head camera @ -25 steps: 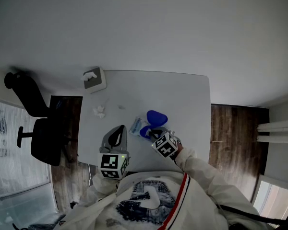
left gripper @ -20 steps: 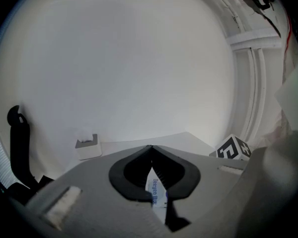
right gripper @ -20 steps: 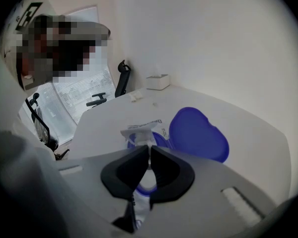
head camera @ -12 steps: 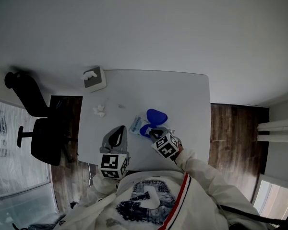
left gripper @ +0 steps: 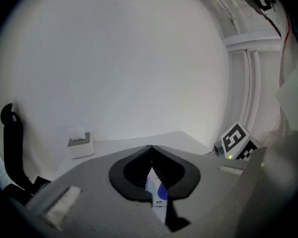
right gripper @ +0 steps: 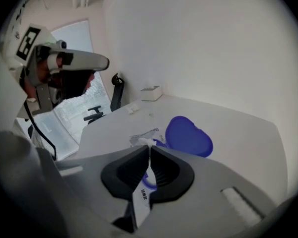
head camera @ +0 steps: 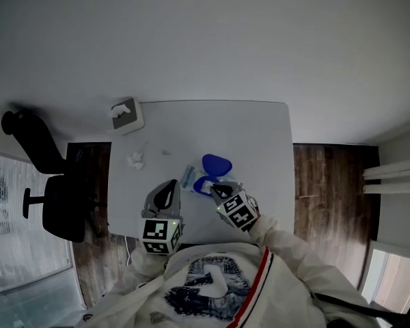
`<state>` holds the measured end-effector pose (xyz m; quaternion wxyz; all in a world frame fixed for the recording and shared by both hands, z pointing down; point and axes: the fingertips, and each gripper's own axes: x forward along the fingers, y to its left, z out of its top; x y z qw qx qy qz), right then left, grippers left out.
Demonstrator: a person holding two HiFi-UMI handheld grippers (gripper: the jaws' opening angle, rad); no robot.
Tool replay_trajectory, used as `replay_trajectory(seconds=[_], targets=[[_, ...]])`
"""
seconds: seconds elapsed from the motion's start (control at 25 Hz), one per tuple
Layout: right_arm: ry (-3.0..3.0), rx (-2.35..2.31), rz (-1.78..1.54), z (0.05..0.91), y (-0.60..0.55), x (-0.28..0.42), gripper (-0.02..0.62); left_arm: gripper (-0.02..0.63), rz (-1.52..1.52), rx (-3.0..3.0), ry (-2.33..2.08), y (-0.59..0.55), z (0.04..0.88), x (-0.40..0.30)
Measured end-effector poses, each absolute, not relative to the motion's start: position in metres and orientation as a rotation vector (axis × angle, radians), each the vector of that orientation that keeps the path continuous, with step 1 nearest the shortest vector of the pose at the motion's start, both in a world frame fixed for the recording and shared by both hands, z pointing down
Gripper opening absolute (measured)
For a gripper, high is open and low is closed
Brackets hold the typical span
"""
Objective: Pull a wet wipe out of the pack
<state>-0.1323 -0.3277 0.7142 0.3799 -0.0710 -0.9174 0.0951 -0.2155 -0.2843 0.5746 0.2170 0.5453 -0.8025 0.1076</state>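
Observation:
The wet wipe pack lies on the white table, its round blue lid flipped open toward the far side. My right gripper is over the pack's opening. In the right gripper view its jaws are shut on a white tuft of wet wipe that stands up from the pack. The blue lid lies just beyond. My left gripper hovers at the pack's left, shut, with nothing pinched. Part of the pack shows beneath its jaws.
A white tissue box stands at the table's far left corner. A crumpled wipe lies near the left edge. A black office chair stands on the wooden floor to the left. A wall runs behind the table.
My right gripper has risen a little with the wipe's tip pinched in it. The left gripper has stayed in place. The head view has shifted slightly.

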Motion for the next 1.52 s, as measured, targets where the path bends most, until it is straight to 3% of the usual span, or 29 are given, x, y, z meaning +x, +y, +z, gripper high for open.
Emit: replay_trajectory(seconds=[0.76, 1.52], targets=[[-2.565, 0.304, 0.385, 0.598, -0.411, -0.089, 0.014, 0.005, 0.312, 1.71, -2.189, -0.322, 0.549, -0.192], [-2.862, 0.625, 0.21, 0.428, -0.481, -0.064, 0.012, 0.005, 0.208, 1.837, -2.357, -0.37, 0.426, -0.193]])
